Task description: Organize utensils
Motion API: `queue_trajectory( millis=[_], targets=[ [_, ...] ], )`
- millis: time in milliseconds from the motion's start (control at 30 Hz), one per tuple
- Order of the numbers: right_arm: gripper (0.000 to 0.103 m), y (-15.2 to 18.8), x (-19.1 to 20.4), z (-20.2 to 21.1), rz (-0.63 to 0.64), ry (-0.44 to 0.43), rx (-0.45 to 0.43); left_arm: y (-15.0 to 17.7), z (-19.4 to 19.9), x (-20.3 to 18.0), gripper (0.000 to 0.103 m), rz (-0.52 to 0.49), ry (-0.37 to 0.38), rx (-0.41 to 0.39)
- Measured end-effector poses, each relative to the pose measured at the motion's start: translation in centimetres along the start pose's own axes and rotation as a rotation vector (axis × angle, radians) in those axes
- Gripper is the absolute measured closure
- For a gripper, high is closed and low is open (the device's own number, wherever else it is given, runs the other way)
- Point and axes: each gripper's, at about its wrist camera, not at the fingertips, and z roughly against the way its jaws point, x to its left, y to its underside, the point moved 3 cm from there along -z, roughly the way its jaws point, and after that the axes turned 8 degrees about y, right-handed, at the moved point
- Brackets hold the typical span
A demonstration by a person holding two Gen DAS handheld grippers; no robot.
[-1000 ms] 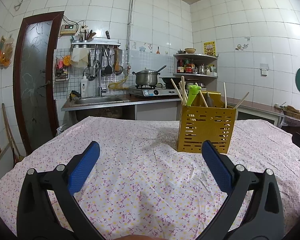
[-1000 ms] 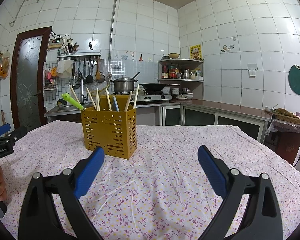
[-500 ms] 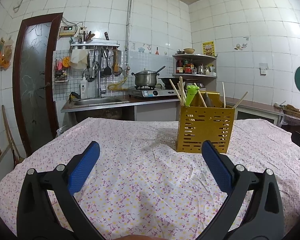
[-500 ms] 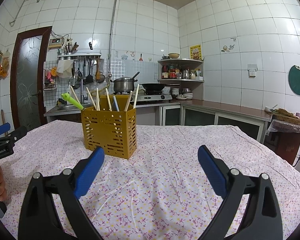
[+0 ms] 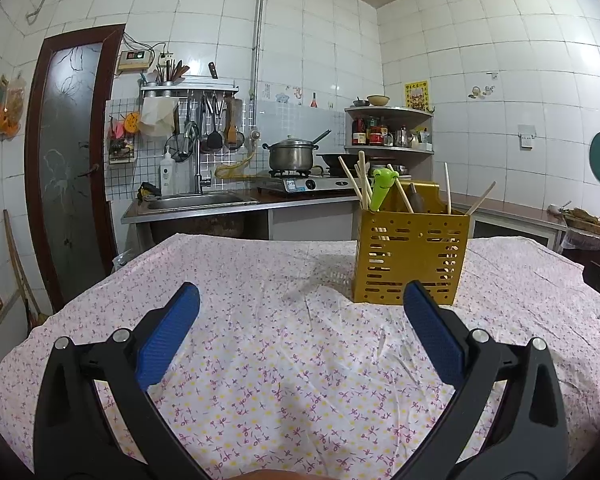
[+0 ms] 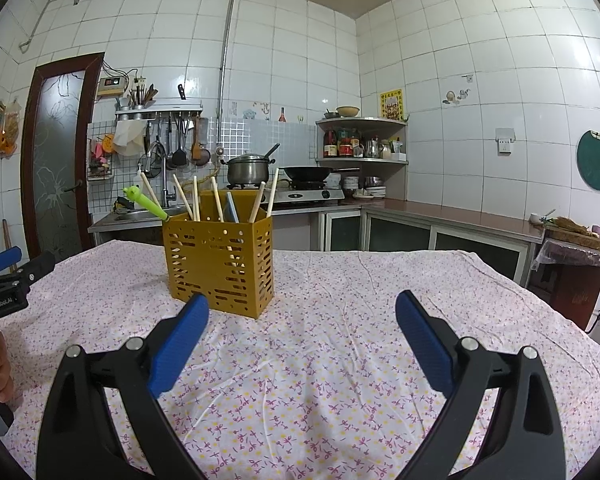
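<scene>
Blue-padded claws come first: the left gripper [image 5: 300, 320] and the right gripper [image 6: 302, 326] both hang over the table with jaws spread wide and nothing between them. Under them lies a floral tablecloth [image 6: 340, 360], soft and creased, likely to drag if anything is pushed across it. Further back stands the yellow utensil holder [image 6: 220, 264], upright on the cloth, with wooden chopsticks [image 6: 216, 204] and a green-handled utensil [image 6: 146, 202] leaning out of its top. I'd judge those sticks light, stiff and a little slippery, best pinched high on the bare shaft above the rim; the perforated holder looks like thin plastic and could tip. How its inside is divided I can't quite make out. Beyond are a steel sink [image 5: 198, 200], a pot [image 5: 292, 156] on the stove, and white tiled walls.
</scene>
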Motion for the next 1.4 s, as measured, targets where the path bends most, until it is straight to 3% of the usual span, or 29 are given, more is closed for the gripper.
queue_trajectory(
  millis=[1400],
  targets=[
    [0.010,0.09,0.00,0.37,0.004,0.000,-0.001,0.15,-0.17,-0.22,0.005,0.003,-0.003,0.002]
  ],
)
